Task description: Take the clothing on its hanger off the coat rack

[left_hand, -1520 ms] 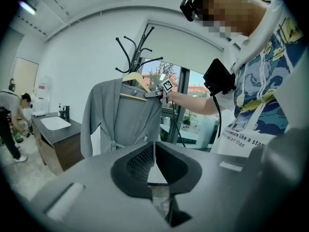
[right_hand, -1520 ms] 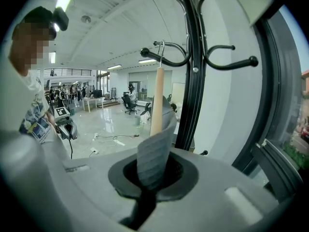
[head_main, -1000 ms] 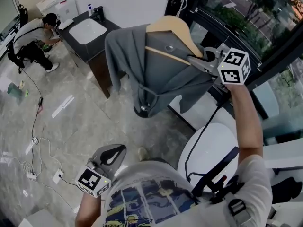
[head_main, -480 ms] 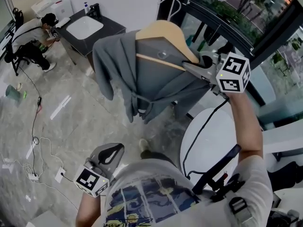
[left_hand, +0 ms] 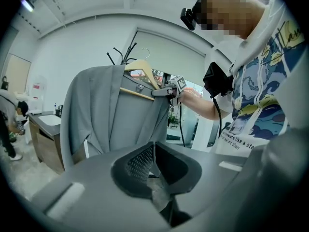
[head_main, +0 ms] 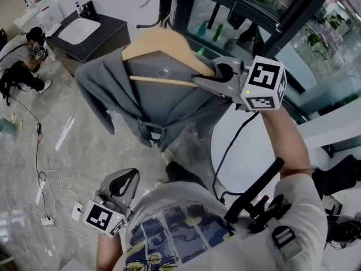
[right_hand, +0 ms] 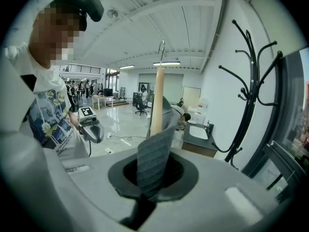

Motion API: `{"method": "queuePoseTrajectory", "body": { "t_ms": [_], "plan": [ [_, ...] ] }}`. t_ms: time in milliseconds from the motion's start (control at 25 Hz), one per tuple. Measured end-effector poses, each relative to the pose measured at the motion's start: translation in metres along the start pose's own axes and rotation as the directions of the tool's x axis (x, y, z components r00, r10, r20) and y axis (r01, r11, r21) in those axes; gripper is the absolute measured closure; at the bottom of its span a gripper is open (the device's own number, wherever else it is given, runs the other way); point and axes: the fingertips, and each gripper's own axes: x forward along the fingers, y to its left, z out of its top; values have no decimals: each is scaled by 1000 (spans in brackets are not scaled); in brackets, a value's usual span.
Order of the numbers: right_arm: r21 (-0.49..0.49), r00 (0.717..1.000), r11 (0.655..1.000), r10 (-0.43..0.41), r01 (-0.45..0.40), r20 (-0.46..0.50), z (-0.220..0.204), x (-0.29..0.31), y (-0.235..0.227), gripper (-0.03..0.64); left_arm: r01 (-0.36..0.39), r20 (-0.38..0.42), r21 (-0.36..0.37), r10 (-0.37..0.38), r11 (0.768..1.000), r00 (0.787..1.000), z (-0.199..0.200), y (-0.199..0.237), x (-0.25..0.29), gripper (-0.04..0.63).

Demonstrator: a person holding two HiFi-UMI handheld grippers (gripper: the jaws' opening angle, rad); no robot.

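Note:
A grey garment (head_main: 148,97) hangs on a wooden hanger (head_main: 163,41). My right gripper (head_main: 198,81) is raised and shut on the hanger's right end, with grey fabric (right_hand: 153,151) pinched between the pads. In the right gripper view the hanger (right_hand: 157,98) is seen end-on; its metal hook (right_hand: 161,46) hangs in open air, apart from the black coat rack (right_hand: 251,81). The rack's hooks (head_main: 167,7) show behind the hanger in the head view. My left gripper (head_main: 125,180) is held low by my waist, shut and empty, its pads (left_hand: 140,161) meeting.
A dark counter with a white basin (head_main: 84,30) stands at the back left, and a person (head_main: 22,55) crouches beside it. Cables (head_main: 42,179) lie on the marble floor. A round white table (head_main: 237,145) is under my right arm. Glass walls (head_main: 248,16) run along the right.
The hanger and garment, held in my right gripper, have shifted leftward in the head view. My left gripper has stayed low and shut.

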Motion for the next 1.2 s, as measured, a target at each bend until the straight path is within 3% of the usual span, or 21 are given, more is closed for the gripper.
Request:
{"method": "queuePoseTrajectory", "body": {
  "t_ms": [520, 800, 1200],
  "plan": [
    [-14, 999, 999, 31, -31, 8, 5, 3, 107, 624, 21, 21, 22, -22, 1000, 1000, -19, -23, -44, 578],
    [-14, 999, 999, 40, -40, 8, 7, 12, 138, 624, 29, 36, 30, -30, 999, 999, -24, -25, -59, 578],
    [-37, 998, 998, 57, -56, 10, 15, 9, 145, 624, 24, 30, 19, -25, 1000, 999, -12, -23, -53, 578]
  ]
}}
